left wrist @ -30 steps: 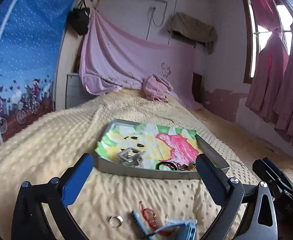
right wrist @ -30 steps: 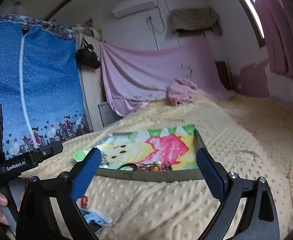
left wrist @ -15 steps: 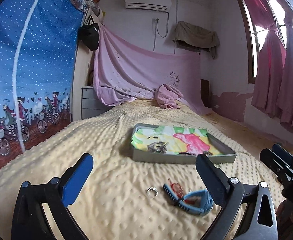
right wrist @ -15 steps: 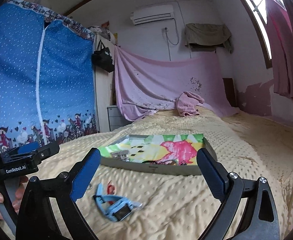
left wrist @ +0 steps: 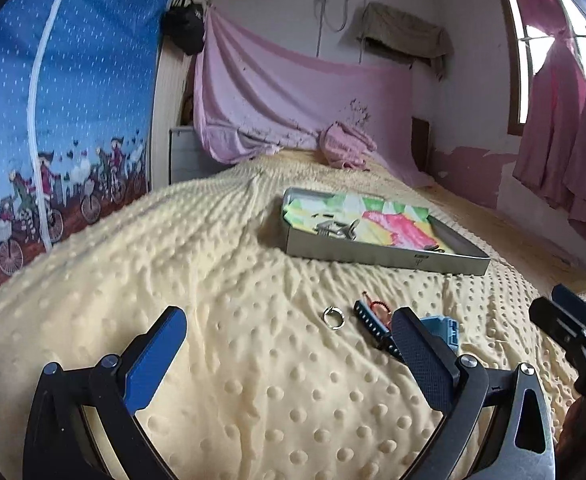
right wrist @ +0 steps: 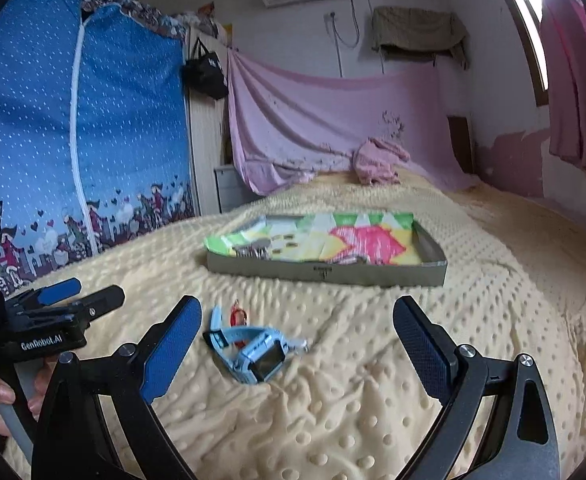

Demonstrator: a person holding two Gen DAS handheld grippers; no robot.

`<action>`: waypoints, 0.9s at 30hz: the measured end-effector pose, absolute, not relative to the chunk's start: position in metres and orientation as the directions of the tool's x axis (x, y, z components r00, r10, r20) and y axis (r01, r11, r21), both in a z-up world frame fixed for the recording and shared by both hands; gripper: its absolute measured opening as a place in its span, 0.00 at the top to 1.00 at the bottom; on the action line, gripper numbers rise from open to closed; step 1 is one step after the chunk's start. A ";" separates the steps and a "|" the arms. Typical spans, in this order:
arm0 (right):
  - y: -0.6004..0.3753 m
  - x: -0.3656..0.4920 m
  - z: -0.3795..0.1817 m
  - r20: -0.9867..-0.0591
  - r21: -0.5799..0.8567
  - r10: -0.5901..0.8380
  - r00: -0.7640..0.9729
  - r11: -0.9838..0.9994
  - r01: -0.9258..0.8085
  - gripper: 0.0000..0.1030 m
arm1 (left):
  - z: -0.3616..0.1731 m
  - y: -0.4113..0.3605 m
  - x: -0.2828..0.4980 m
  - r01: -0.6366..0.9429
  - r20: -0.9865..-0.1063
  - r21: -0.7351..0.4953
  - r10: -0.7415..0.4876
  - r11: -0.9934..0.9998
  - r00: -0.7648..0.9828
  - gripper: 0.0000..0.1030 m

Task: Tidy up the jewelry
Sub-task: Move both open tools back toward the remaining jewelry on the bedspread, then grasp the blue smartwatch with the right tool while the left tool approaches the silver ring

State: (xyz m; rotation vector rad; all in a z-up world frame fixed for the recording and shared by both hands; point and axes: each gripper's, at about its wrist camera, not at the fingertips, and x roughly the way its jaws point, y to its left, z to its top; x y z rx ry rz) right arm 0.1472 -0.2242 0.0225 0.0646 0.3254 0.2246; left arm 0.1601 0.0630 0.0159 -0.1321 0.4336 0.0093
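1. We have pulled both grippers back from the tray (right wrist: 325,274); it now sits further up the frame.
2. Left gripper (left wrist: 289,344) and right gripper (right wrist: 297,334): fingers spread, empty.
3. Watch (right wrist: 259,350), ring (left wrist: 334,317) and red band (left wrist: 377,306) lie on the bed (left wrist: 253,380), lower centre, awaiting pickup.

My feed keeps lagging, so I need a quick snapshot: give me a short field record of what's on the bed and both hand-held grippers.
surface: cream dotted blanket
container: grey metal tray with a colourful paper lining
in tray: silver metal clip
loose on blanket: light blue wristwatch; small silver ring; red beaded piece
left hand-held gripper: open, empty
right hand-held gripper: open, empty, the watch in front of it
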 end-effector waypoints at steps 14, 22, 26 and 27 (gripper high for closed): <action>-0.198 0.188 0.001 -0.503 0.060 0.224 0.835 0.973 -0.224 0.09 | 0.002 0.064 0.197 -0.041 -0.569 -0.090 -0.018 0.995 0.822 0.02; -0.191 0.210 -0.015 -0.577 0.109 0.252 0.777 0.966 -0.233 0.15 | -0.005 0.057 0.226 0.043 -0.616 -0.132 -0.116 0.990 0.779 0.41; -0.186 0.218 -0.021 -0.595 0.124 0.263 0.760 0.964 -0.236 0.26 | -0.010 0.049 0.240 0.088 -0.636 -0.142 -0.159 0.986 0.755 0.63; -0.186 0.219 -0.022 -0.596 0.129 0.265 0.758 0.963 -0.235 0.28 | -0.012 0.047 0.244 0.098 -0.639 -0.135 -0.162 0.986 0.752 0.65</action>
